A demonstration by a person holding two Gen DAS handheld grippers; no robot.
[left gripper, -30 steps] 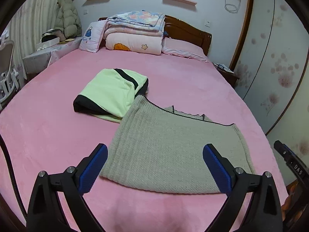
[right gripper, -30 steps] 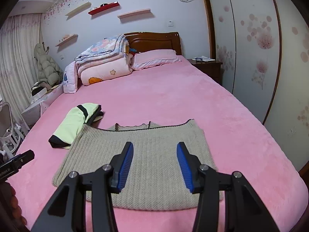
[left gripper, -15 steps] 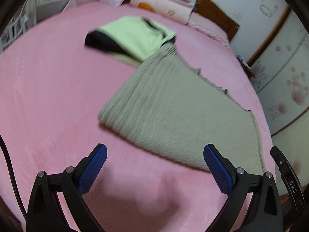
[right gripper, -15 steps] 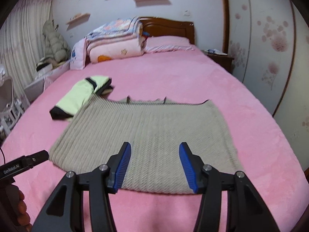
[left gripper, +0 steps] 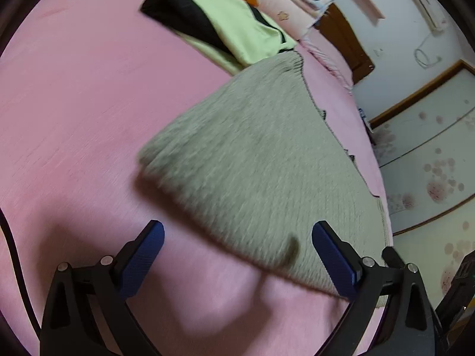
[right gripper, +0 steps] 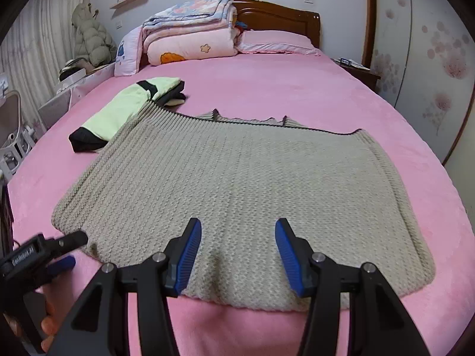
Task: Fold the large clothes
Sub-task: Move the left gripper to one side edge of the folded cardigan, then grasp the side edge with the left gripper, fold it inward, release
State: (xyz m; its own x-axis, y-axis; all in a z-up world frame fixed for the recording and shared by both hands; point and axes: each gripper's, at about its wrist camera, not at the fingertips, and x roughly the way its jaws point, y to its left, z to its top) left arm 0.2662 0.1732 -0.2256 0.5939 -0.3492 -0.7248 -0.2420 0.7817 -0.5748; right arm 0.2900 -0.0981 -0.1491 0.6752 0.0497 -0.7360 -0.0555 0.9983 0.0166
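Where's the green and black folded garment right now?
In the right wrist view, the green and black garment lies on the pink bed, at the grey knitted sweater's far left corner.

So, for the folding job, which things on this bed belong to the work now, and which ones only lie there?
Belonging to the job:
- grey knit sweater, spread flat on the pink bed
- left tool, open, at its near left corner
- right tool, open, over its near edge

Just lying about:
- green and black garment, already folded
- stacked quilts
- pillow
- puffy jacket

The sweater lies on the bed (folded garment at its far-left corner).
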